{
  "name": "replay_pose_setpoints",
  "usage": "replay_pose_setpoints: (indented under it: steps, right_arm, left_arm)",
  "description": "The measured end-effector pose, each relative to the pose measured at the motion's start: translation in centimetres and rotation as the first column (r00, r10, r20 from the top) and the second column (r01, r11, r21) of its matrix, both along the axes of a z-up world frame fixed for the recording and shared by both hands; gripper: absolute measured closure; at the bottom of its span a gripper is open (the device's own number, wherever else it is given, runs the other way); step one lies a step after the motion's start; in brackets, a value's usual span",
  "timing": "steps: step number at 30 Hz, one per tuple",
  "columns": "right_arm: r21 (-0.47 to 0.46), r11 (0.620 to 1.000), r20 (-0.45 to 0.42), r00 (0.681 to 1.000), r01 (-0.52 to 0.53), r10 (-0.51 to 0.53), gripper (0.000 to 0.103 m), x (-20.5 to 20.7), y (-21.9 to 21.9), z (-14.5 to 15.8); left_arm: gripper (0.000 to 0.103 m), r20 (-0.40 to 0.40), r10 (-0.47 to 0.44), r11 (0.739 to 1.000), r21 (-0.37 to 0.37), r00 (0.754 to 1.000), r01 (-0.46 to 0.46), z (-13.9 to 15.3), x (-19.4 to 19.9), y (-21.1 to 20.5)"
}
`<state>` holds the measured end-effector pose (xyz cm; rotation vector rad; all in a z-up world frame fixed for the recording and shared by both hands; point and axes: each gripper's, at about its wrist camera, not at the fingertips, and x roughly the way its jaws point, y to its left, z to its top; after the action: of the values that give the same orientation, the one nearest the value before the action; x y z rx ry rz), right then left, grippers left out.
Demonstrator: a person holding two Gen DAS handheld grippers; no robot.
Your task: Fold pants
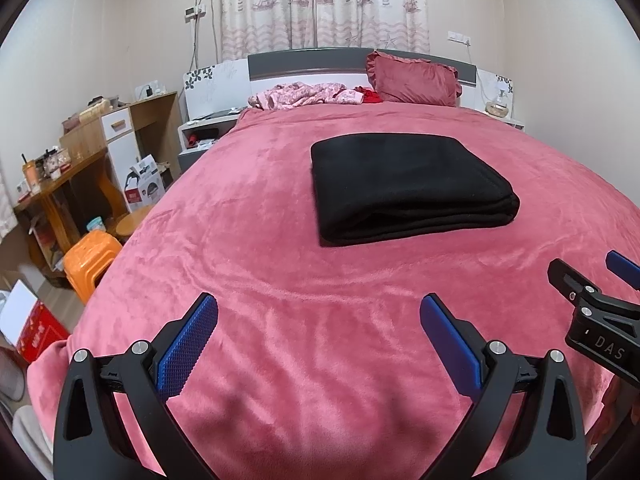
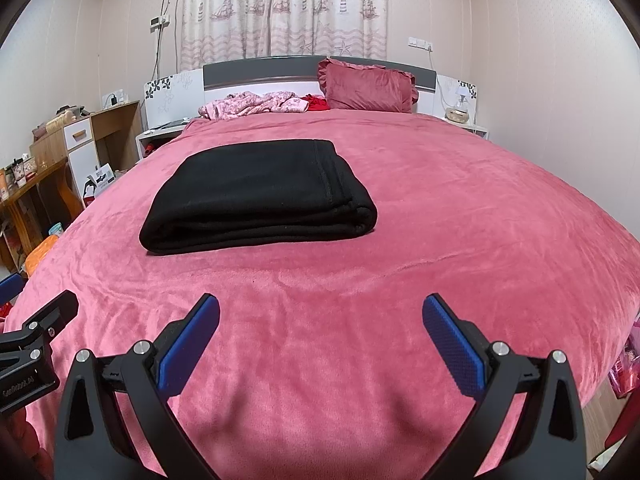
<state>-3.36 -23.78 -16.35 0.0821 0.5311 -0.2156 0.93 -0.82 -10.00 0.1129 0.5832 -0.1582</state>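
Pants (image 1: 408, 188) sit folded into a thick black rectangle in the middle of the bed (image 1: 280, 280), several layers stacked, edges fairly square, with the pillow (image 1: 416, 80) well beyond them at the headboard. Left gripper (image 1: 318, 344) hangs over the near part of the bed, short of the pants, jaws spread wide, nothing between the blue pads. Right gripper (image 2: 320, 344) is just beside it, also on the near side of the pants, jaws equally wide and empty. Neither touches the fabric. From how the bundle lies, I'd judge the folding is done or very nearly: no loose leg or waistband shows. At most a final tidy of the stack is left, if anything.
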Motion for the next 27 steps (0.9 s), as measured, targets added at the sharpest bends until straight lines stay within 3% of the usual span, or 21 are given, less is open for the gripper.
replay_pose_setpoints:
  steps: [27]
  right_arm:
    - [0.002, 1.0, -0.006, 1.0, 0.001, 0.0, 0.002, 0.0, -0.16, -0.39]
  left_arm:
    - [0.003, -0.02, -0.007, 1.0, 0.0, 1.0, 0.007, -0.34, 0.14, 0.17]
